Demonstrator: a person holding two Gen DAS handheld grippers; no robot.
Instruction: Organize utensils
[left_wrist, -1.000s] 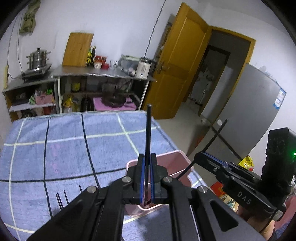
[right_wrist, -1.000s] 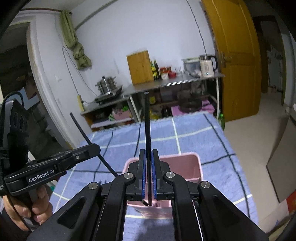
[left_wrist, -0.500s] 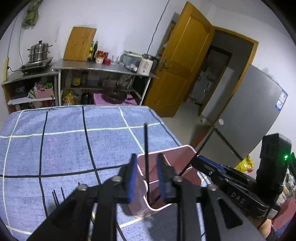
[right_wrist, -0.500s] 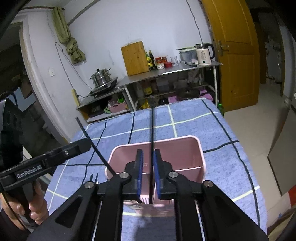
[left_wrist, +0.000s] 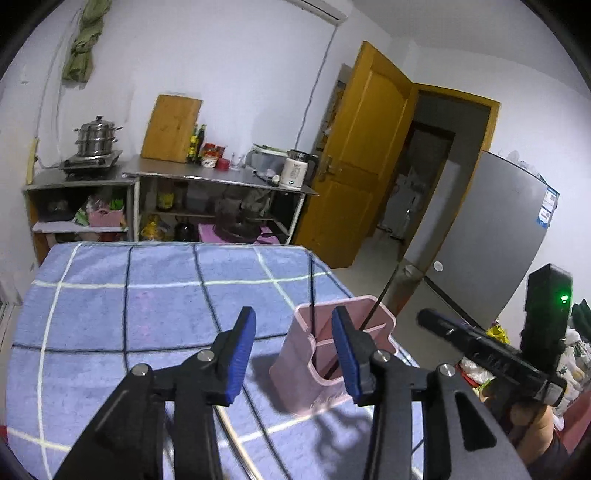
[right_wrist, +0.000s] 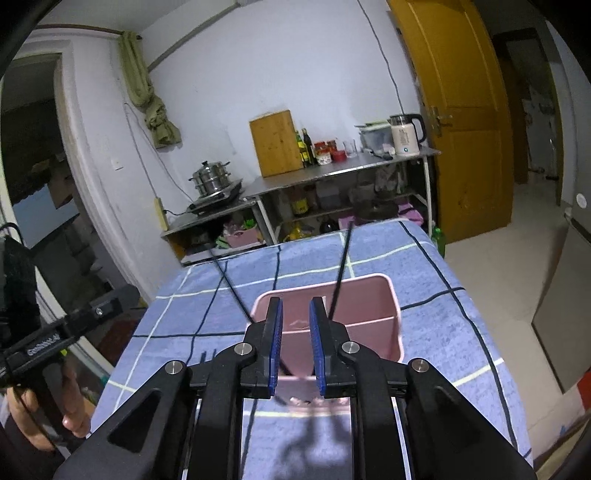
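Note:
A pink divided utensil holder (left_wrist: 317, 365) (right_wrist: 369, 302) stands on the blue checked tablecloth (left_wrist: 147, 302) (right_wrist: 461, 332). Two thin black utensil handles stand in it: one upright (left_wrist: 313, 295) and one leaning right (left_wrist: 380, 299); in the right wrist view they lean left (right_wrist: 229, 284) and right (right_wrist: 341, 273). My left gripper (left_wrist: 293, 350) is open and empty just before the holder. My right gripper (right_wrist: 295, 347) is open and empty above the holder's near rim. Black fork tines (right_wrist: 207, 355) lie on the cloth left of the holder.
A steel shelf rack (left_wrist: 207, 184) with kettle, bottles, cutting board and a steamer pot stands behind the table. A yellow door (left_wrist: 365, 155) and a grey fridge (left_wrist: 491, 240) are to the right. The table's right edge runs close to the holder.
Both grippers opened and let go of the black utensils, which now stand in the pink holder. Both grippers drew back and up from it.

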